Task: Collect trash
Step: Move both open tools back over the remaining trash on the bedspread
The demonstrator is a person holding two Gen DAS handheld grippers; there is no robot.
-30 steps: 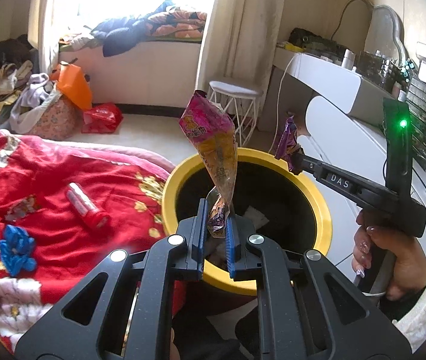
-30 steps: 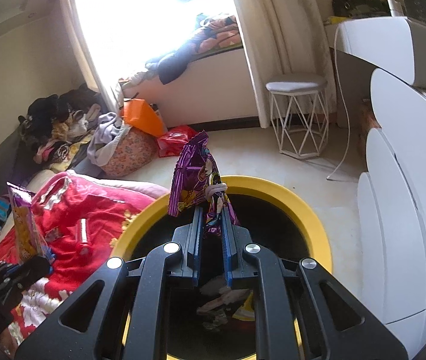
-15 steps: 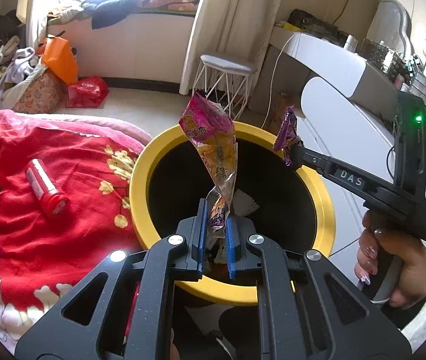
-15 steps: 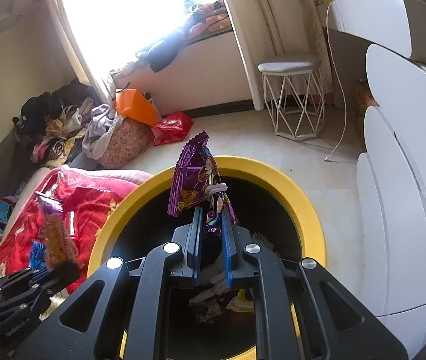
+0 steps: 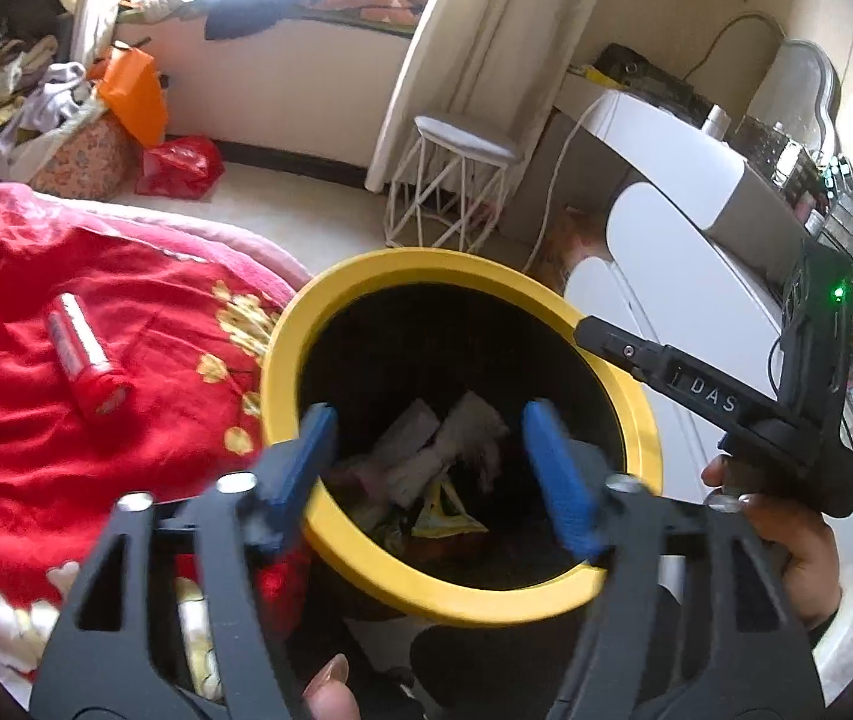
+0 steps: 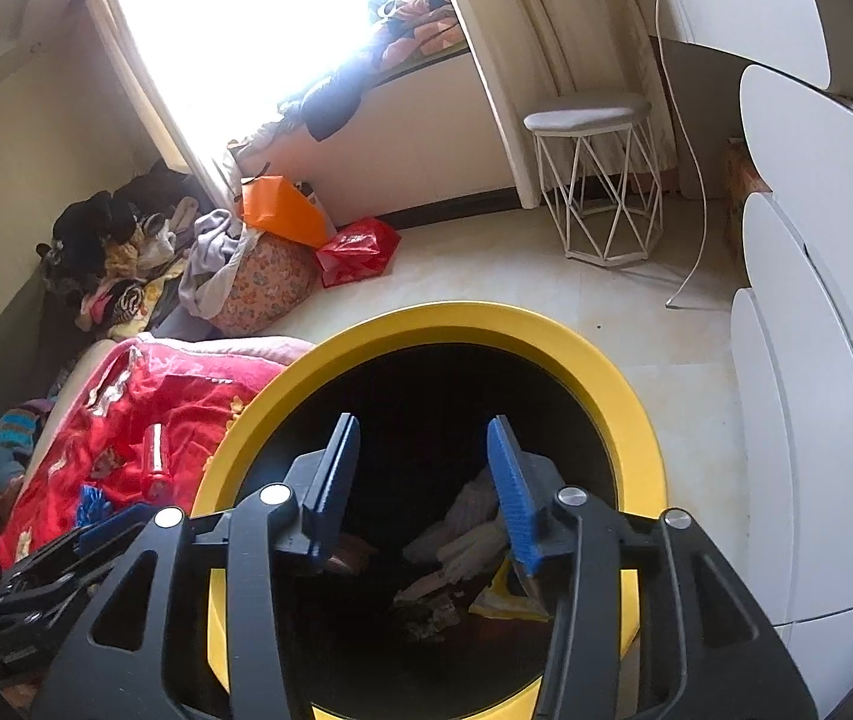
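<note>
Hand (image 5: pixel 786 546) only in left view

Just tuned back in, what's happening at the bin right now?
A person holds both grippers over the yellow-rimmed trash bin. The left gripper and right gripper have just been opening, with nothing between the jaws of either. Wrappers and paper lie inside. A red tube remains on the red blanket.

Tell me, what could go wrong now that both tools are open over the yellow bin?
The left tool and right tool hang close together over the bin; lifting away, they might bump each other or its rim. Reaching next for the red tube on the red blanket, open fingers could snag soft fabric.
</note>
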